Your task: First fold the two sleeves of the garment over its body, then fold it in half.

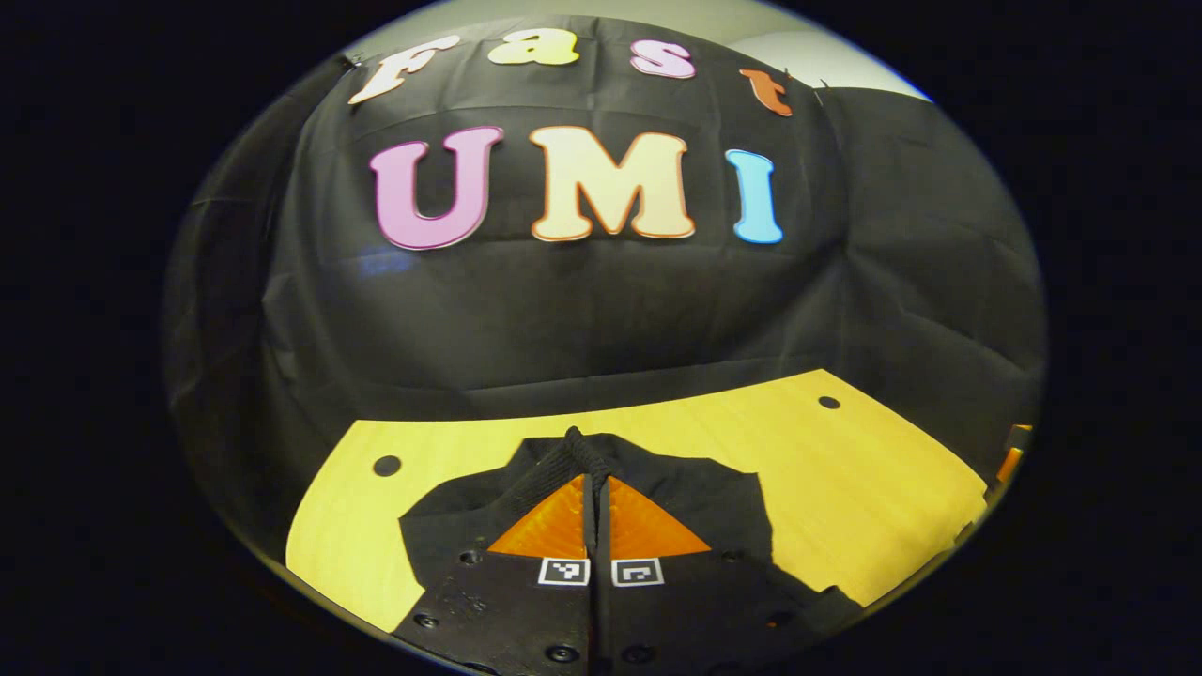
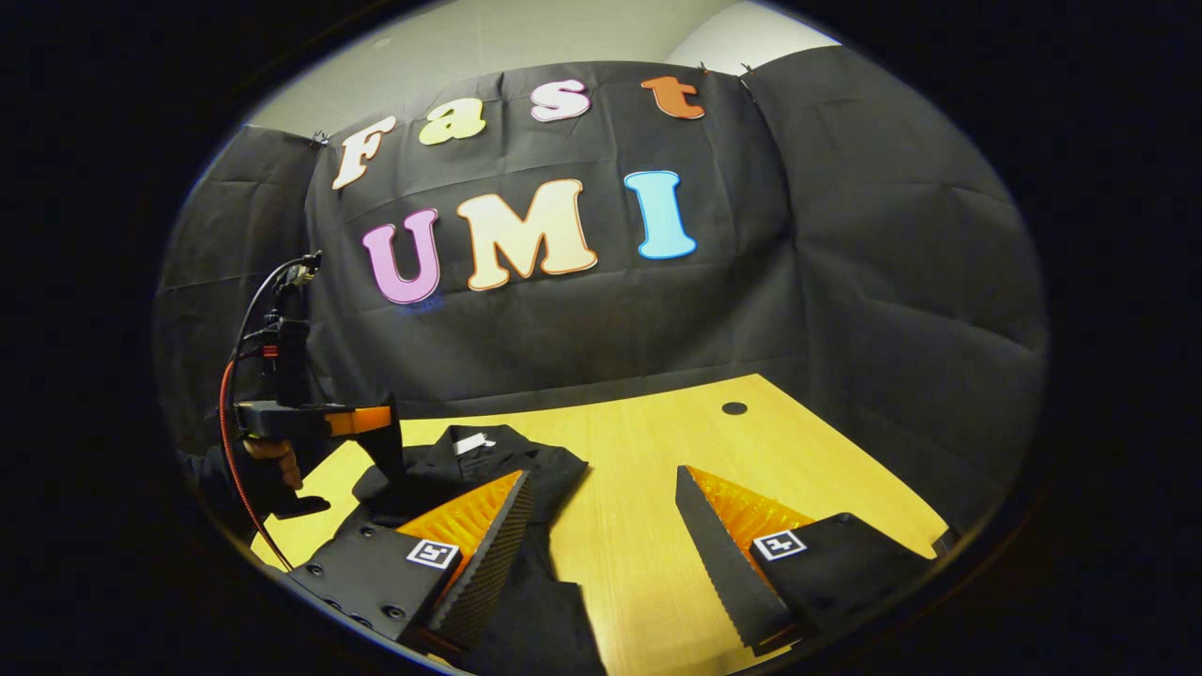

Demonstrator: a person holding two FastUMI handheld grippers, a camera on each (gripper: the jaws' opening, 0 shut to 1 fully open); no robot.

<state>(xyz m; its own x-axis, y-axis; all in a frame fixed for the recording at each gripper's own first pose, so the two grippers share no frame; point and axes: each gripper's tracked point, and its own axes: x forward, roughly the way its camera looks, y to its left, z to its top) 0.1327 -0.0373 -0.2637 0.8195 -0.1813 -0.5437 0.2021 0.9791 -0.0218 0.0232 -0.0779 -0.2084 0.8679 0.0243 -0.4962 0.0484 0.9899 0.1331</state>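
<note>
Wooden table (image 1: 845, 488) w/ black cloth wall behind; black garment (image 2: 512, 465) lies bunched at its near-left part. Left gripper (image 1: 597, 488) has jaws together, clamped on a ribbed fold of the garment, lifted into a peak. Right gripper (image 2: 601, 526) jaws wide apart over bare tabletop, its left finger over the fabric edge.

Left gripper (image 1: 597, 469) fingers pinch a raised fold of black garment (image 1: 695, 502) above the table (image 1: 845, 469).
</note>
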